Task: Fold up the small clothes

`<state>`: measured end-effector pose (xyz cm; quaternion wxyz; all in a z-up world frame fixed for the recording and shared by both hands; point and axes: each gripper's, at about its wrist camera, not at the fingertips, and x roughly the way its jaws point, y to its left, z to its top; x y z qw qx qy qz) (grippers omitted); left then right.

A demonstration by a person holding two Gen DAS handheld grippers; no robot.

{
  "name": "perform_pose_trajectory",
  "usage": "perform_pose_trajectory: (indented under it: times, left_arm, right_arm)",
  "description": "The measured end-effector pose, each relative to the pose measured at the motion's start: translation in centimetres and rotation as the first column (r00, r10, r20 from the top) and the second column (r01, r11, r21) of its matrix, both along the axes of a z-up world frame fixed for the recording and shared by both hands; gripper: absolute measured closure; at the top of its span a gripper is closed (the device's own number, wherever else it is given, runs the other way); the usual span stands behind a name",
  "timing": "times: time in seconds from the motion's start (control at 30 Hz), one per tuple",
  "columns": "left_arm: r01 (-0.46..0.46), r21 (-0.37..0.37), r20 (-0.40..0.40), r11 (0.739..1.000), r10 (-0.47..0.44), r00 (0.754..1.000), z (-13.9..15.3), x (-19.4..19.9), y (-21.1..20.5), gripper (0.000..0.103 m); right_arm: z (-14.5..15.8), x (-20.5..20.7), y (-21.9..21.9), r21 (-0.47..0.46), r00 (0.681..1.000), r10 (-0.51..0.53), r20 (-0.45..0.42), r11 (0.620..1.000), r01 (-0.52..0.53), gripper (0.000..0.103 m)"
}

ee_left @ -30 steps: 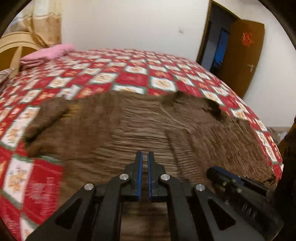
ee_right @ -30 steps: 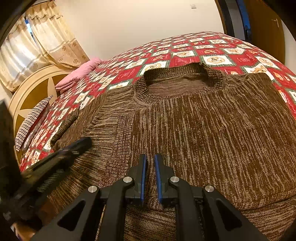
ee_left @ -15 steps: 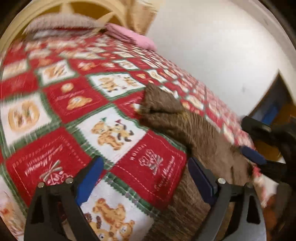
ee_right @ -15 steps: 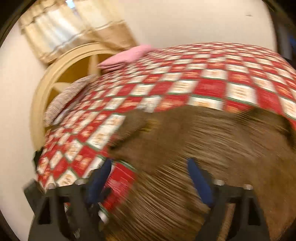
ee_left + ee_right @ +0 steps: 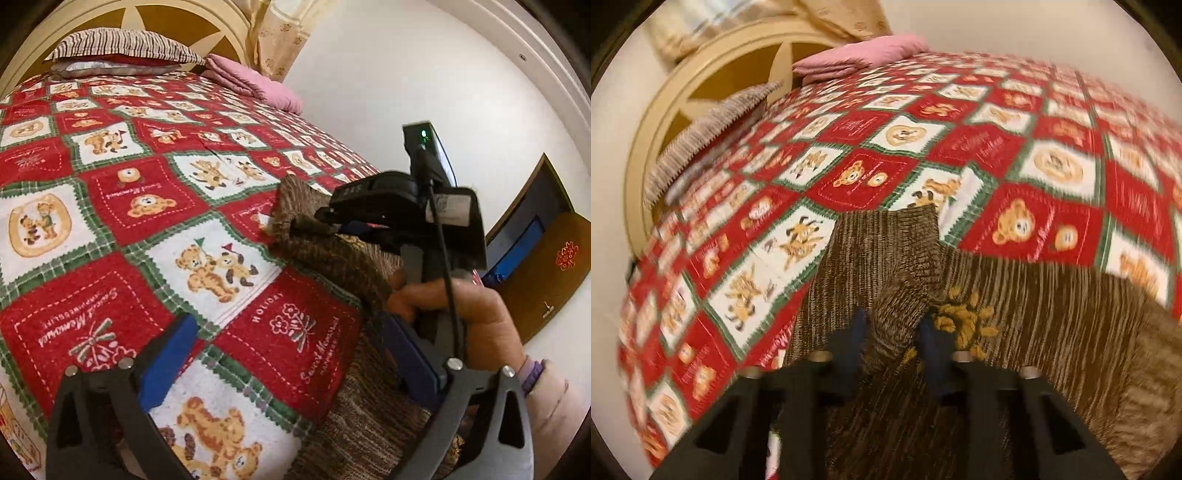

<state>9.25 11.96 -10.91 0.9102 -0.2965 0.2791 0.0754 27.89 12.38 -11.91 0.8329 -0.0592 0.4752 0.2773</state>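
A brown knitted sweater (image 5: 1015, 317) is lying on the bed (image 5: 110, 206), spread over the red and white teddy-bear quilt near the foot end, with one sleeve (image 5: 886, 251) reaching out toward the pillows. The right gripper (image 5: 892, 334) is working at this sleeve: its jaws are straddling a raised bunch of the knit, partly closed around it, though the blur leaves it unclear whether they are already pinching it firmly. The left gripper (image 5: 284, 354) is hovering with its jaws spread wide and grasping nothing, one finger over the bare quilt and the other over the sweater's edge. The step in hand looks like taking up the sleeve to fold it inward. The next move probably calls for the right jaws clamping fully on the sleeve, lifting it and carrying it across onto the body of the sweater, while the left gripper is pinning or catching the near edge. No containers are showing; only a striped pillow (image 5: 122, 48) and a folded pink cloth (image 5: 255, 85) are resting at the headboard.
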Motion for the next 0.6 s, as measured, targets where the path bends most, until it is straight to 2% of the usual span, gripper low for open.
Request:
perform_pose_trajectory:
  times: [0.1, 0.2, 0.3, 0.4, 0.5, 0.6]
  left_arm:
    - [-0.001, 0.005, -0.001, 1.0, 0.001, 1.0, 0.0, 0.1, 0.1, 0.0]
    - [-0.001, 0.01, -0.006, 1.0, 0.001, 1.0, 0.0, 0.1, 0.0, 0.0]
    - [-0.002, 0.016, -0.015, 1.0, 0.003, 1.0, 0.0, 0.3, 0.0, 0.0]
    - [-0.003, 0.022, -0.024, 1.0, 0.003, 1.0, 0.0, 0.4, 0.0, 0.0]
    - [-0.004, 0.028, -0.031, 1.0, 0.005, 1.0, 0.0, 0.5, 0.0, 0.0]
    - [-0.005, 0.037, -0.04, 0.999, 0.006, 0.999, 0.0, 0.6, -0.1, 0.0]
  right_arm:
    - [1.7, -0.9, -0.7, 0.026, 1.0, 0.017, 0.02, 1.0, -0.017, 0.09]
    - [5.5, -2.7, -2.9, 0.079, 0.996, 0.004, 0.085, 0.997, -0.011, 0.09]
    - [10.0, -5.1, -6.5, 0.131, 0.99, -0.027, 0.136, 0.991, 0.009, 0.09]
    - [13.7, -8.5, -11.6, 0.128, 0.977, -0.065, 0.204, 0.991, 0.039, 0.09]
    - [14.8, -11.3, -17.2, 0.127, 0.968, -0.116, 0.222, 0.988, 0.089, 0.09]
    - [12.8, -13.8, -23.4, 0.107, 0.962, -0.184, 0.2, 0.98, 0.166, 0.089]
